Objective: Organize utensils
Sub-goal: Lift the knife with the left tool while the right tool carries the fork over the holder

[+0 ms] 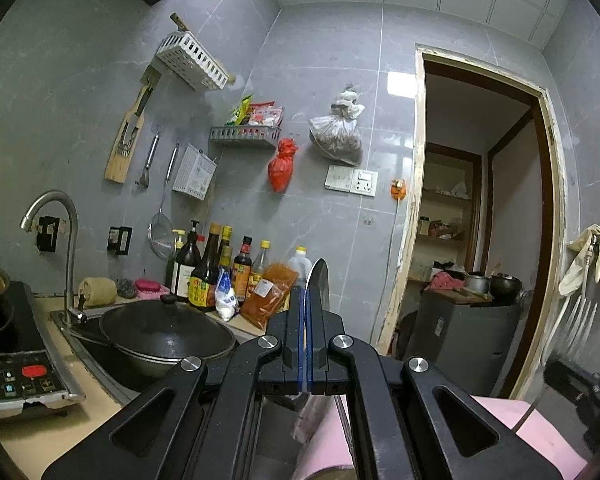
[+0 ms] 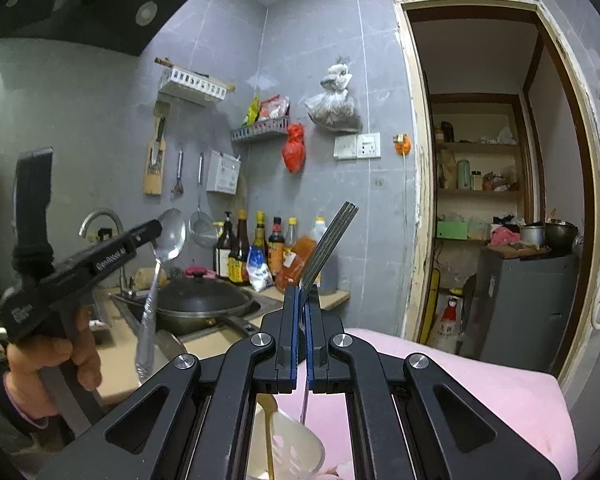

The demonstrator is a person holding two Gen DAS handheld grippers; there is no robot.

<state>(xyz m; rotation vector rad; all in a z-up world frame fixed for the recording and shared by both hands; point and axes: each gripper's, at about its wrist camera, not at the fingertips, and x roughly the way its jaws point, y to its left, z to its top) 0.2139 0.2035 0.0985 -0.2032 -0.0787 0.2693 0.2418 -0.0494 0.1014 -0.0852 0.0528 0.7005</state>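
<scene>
My left gripper [image 1: 307, 294] is shut on a metal spoon [image 1: 317, 276], seen edge-on with its bowl sticking up past the fingertips. In the right wrist view the same spoon [image 2: 168, 240] hangs handle-down from the left gripper [image 2: 154, 232], which a hand [image 2: 56, 356] holds. My right gripper [image 2: 302, 294] is shut on a metal fork [image 2: 334, 236], tines up and tilted right, handle running down between the fingers. The fork [image 1: 576, 312] shows blurred at the right edge of the left wrist view. A white perforated utensil holder [image 2: 296, 444] sits just below the right gripper.
A lidded black wok [image 1: 164, 332] fills the sink beside a faucet [image 1: 60, 220], with an induction cooker [image 1: 16, 360] at the left. Sauce bottles [image 1: 208, 276] line the counter's back. A pink cloth [image 2: 480, 392] covers the near surface. An open doorway [image 1: 480, 200] is on the right.
</scene>
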